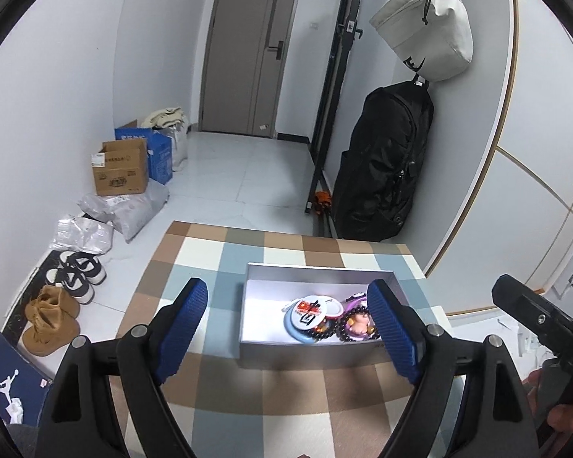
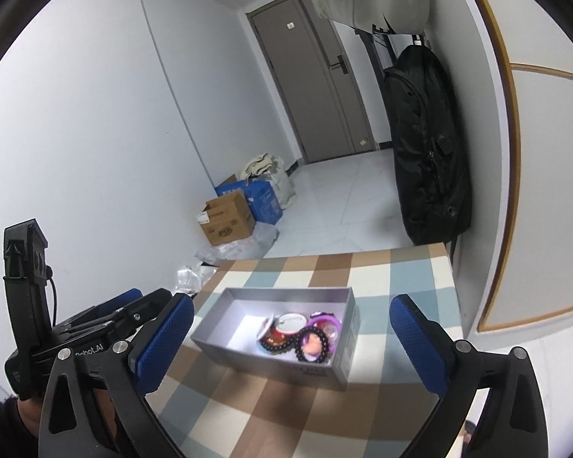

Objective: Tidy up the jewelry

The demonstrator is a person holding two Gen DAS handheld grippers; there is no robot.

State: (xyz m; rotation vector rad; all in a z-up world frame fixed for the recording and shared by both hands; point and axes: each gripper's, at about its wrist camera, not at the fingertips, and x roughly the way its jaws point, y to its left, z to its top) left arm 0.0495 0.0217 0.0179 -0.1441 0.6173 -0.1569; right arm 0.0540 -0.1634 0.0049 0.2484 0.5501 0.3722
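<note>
A grey open box [image 1: 248, 305] [image 2: 210, 332] sits on the checked tablecloth. Inside it lie a dark bead bracelet [image 1: 322, 330] [image 2: 312, 343], a round badge [image 1: 312, 311] [image 2: 288, 322], a purple ring-shaped piece [image 2: 326, 322] and a small figure charm [image 1: 357, 322]. My left gripper [image 1: 288, 330] hovers above the table in front of the box, jaws open, nothing between the blue pads [image 1: 181, 330]. My right gripper [image 2: 290, 345] is open wide, nothing held, the box seen between its pads [image 2: 418, 347]. The left gripper [image 2: 107, 316] shows at the left of the right wrist view.
The table [image 1: 210, 244] stands beside a white wall with a black backpack [image 1: 386, 160] and a cream bag [image 1: 428, 26] hanging. On the floor to the left are cardboard boxes [image 1: 120, 168], plastic parcels, several shoes [image 1: 76, 274] and a blue shoebox. A grey door [image 1: 248, 49] is beyond.
</note>
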